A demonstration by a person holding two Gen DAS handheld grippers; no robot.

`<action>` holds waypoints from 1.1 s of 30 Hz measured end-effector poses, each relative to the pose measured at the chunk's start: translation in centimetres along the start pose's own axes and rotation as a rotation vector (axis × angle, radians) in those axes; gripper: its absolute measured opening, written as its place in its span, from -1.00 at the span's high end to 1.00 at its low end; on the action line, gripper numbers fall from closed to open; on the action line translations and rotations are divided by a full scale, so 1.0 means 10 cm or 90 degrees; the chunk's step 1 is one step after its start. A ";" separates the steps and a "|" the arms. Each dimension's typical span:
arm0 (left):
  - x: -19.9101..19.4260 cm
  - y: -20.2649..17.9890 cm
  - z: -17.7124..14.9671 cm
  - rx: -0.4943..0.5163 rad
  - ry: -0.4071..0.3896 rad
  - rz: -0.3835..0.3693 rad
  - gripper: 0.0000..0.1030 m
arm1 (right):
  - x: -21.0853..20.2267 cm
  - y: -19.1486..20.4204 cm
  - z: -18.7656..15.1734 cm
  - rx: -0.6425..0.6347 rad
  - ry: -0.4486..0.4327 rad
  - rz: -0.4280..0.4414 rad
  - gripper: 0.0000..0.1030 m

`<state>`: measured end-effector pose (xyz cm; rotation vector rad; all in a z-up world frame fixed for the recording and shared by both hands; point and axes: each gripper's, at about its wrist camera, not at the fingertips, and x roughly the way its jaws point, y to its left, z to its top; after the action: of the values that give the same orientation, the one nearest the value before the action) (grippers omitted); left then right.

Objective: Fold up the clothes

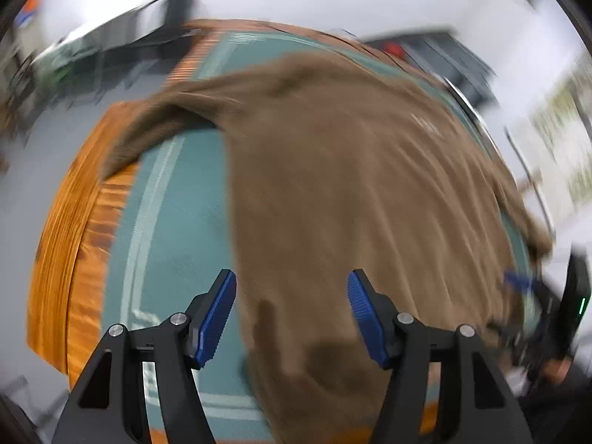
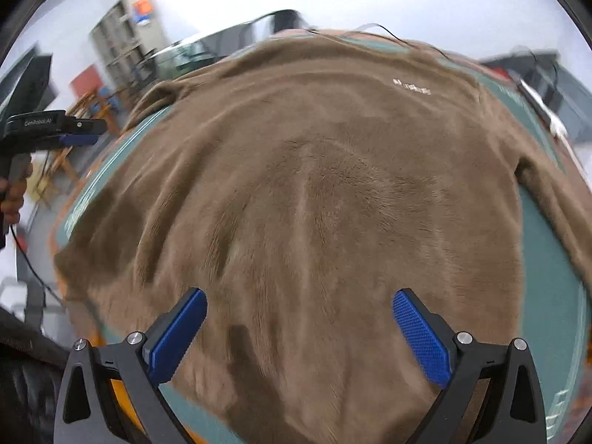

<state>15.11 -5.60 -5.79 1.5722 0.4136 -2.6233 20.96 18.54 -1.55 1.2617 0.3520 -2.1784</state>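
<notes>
Teal mat bears one brown garment; two grippers, left gripper and right gripper, both gaping

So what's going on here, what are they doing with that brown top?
A person with a handheld gripper in each hand is folding a brown fleece top, which lies spread over a teal mat on an orange wooden table. Right now neither gripper holds it. The left gripper hangs open above the garment's edge, where cloth meets mat, and the right gripper is open over the middle of the fabric. One sleeve trails out towards the table edge. No fold shows yet.
</notes>
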 end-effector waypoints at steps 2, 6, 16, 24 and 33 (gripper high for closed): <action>-0.02 -0.25 -0.20 0.051 0.014 0.002 -0.31 | -0.12 -0.01 -0.12 -0.037 -0.003 0.010 -0.99; -0.01 -0.56 -0.58 0.122 0.034 0.042 -0.31 | -0.33 0.00 -0.40 -0.110 -0.004 0.022 -0.99; 0.20 -0.79 -0.95 0.200 0.063 0.158 -0.31 | -0.30 0.05 -0.70 -0.201 0.023 0.040 -0.85; 0.47 -0.82 -0.73 0.210 0.048 0.209 -0.31 | 0.00 0.22 -0.48 -0.198 0.029 0.017 -0.28; 0.43 -0.95 -0.74 0.242 0.022 0.153 -0.31 | -0.07 0.23 -0.42 -0.147 0.007 0.013 0.08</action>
<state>17.63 5.80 -10.94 1.6413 -0.2774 -2.5936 25.57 19.11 -2.95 1.1441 0.5756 -2.0467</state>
